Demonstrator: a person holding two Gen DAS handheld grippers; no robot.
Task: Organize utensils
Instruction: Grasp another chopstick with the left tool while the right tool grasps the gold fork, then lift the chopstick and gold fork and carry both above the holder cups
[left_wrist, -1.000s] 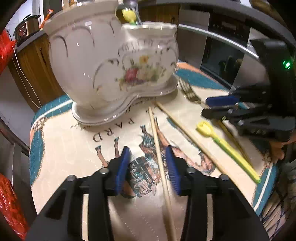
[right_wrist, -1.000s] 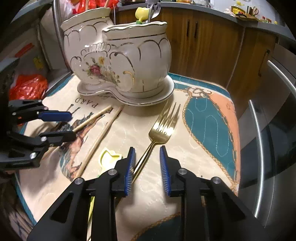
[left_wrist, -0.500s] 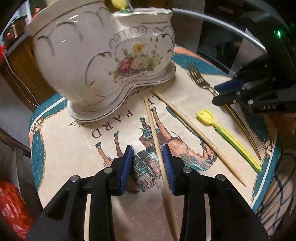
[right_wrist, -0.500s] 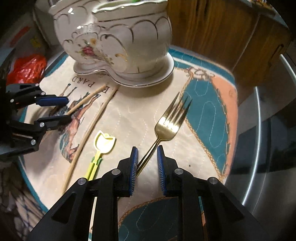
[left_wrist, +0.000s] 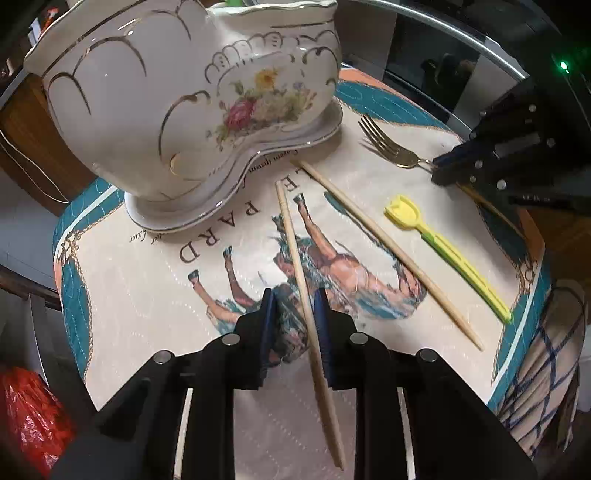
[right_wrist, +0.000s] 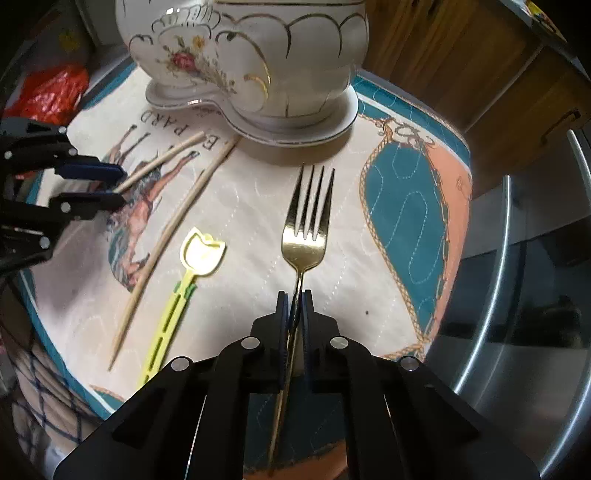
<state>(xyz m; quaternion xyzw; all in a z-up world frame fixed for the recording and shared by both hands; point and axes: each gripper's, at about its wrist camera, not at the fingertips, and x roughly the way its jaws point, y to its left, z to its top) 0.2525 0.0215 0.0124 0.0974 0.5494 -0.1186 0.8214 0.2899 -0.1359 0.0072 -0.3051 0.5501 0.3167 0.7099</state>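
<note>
a: where's each piece sitting against the jaws?

b: the right gripper (right_wrist: 294, 314) points almost straight down on the gold fork (right_wrist: 306, 221). the fork's handle runs between the jaws, which are closing and already look pinched onto it just behind the head; the tines point away toward the white holder (right_wrist: 258, 55). so fork and gripper share one line.

a: and the other side?

b: the left gripper (left_wrist: 293, 314) straddles the nearer chopstick (left_wrist: 295, 254). the stick lies against the right-hand jaw with a clear gap on the other side. the jaws are closing but don't pinch it yet. its long axis runs away from the gripper toward the holder's saucer.

a: what's still down?

b: on the mat (left_wrist: 147, 295) over the counter: two chopsticks, the second chopstick (left_wrist: 388, 251) lying apart to the right, one fork, and one yellow pick (left_wrist: 447, 254) near the right gripper. one holder with two cups; something yellow and green peeks from the top.

a: next, you'd guess?

b: lift each piece and stand it in a cup. the fork grip looks ready sooner.
</note>
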